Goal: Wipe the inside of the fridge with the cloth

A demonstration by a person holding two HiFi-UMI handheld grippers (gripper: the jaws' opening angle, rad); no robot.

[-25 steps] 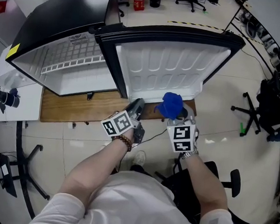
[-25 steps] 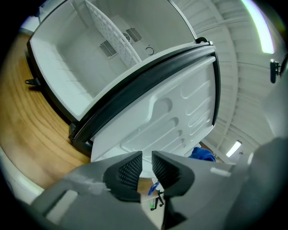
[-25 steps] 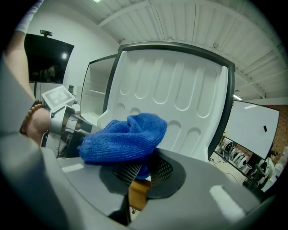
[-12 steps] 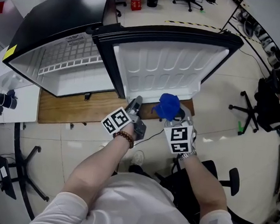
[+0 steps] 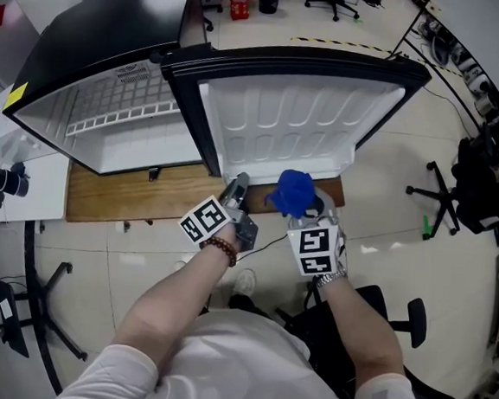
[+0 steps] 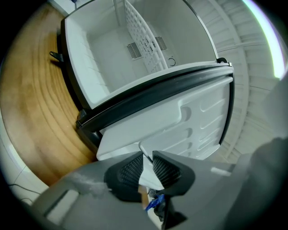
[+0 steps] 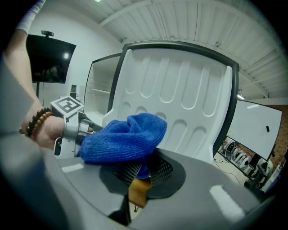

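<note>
Right gripper [image 5: 306,211] is clamped on the blue cloth [image 5: 293,192], whose bunched bulk flops over the top of its jaws, a pinch of fabric caught between the ribbed pads [image 7: 161,167]. From where I stand the cloth is outside the fridge [image 5: 99,38], held up in front of the lower part of the open fridge door [image 5: 299,125], facing its white moulded inner liner; I cannot tell whether it touches that liner. Left gripper [image 5: 236,185] sits just beside it, at the door's lower edge near the hinge corner. Its jaws have just been closing, and in the left gripper view a thin white lip of the door runs into the narrow gap between them, so it looks closed on that edge. Both marker cubes face up towards the person, who wears a beaded bracelet [image 5: 221,250] on the left wrist. The fridge is a small black one standing on a wooden board [image 5: 115,198], door swung wide, its white cavity open to the left with a wire shelf [image 5: 123,109] across it. Office chairs [image 5: 445,198] stand near on the pale floor.
</note>
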